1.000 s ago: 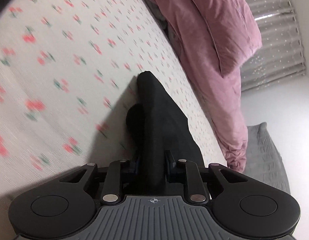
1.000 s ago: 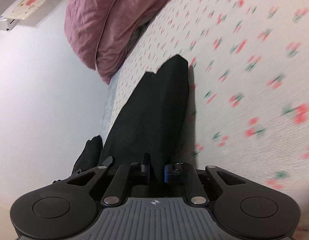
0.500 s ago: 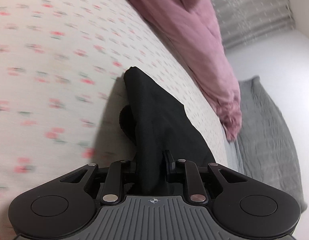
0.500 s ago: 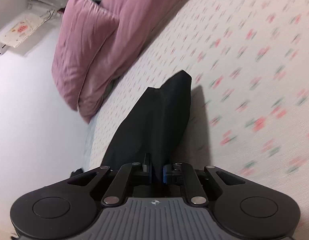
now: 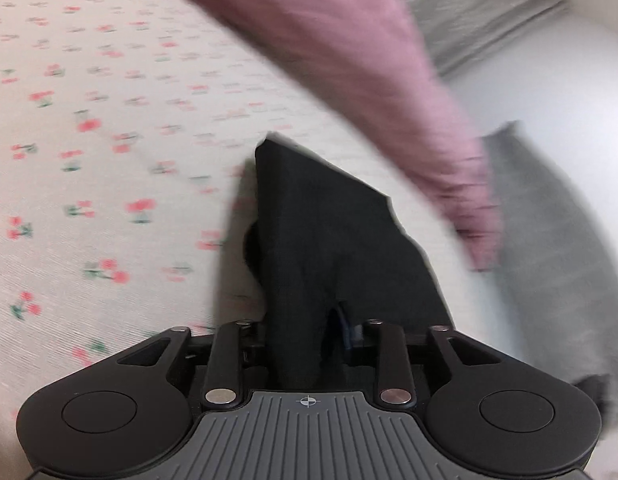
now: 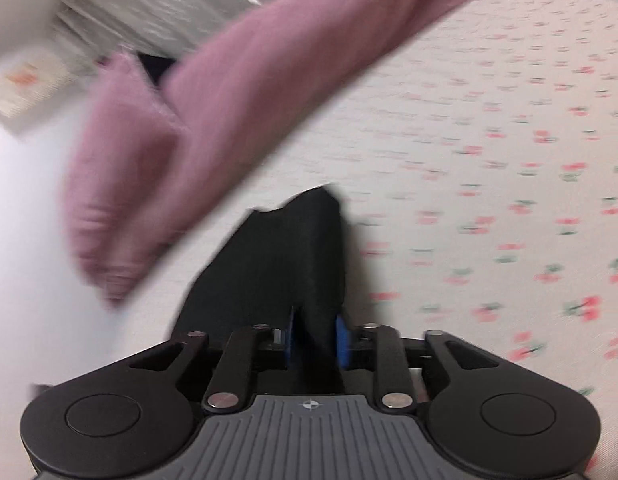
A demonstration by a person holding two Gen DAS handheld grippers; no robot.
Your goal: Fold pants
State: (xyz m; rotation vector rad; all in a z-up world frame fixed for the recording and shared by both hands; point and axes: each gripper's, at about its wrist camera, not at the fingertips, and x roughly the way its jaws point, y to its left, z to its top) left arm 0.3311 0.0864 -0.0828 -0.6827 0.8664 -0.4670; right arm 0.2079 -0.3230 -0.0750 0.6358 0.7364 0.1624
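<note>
The black pants (image 5: 325, 232) hang from both grippers over a white bed sheet printed with red flowers (image 5: 89, 128). My left gripper (image 5: 305, 336) is shut on one edge of the pants, the cloth bunched between its fingers. My right gripper (image 6: 315, 336) is shut on the pants (image 6: 285, 256) too, with blue pads (image 6: 343, 338) showing beside the cloth. The far end of the pants rests on the sheet (image 6: 509, 160). Both views are blurred by motion.
A pink duvet and pillow (image 5: 349, 48) lie along the far side of the bed; they also show in the right wrist view (image 6: 213, 120). A grey cushion (image 5: 557, 248) lies beside the bed. Window blinds (image 6: 157, 0) stand behind.
Both grippers have swung with the pants still held, so the pink bedding has come closer to the centre of each view. The hanging part of the pants looks shorter.
</note>
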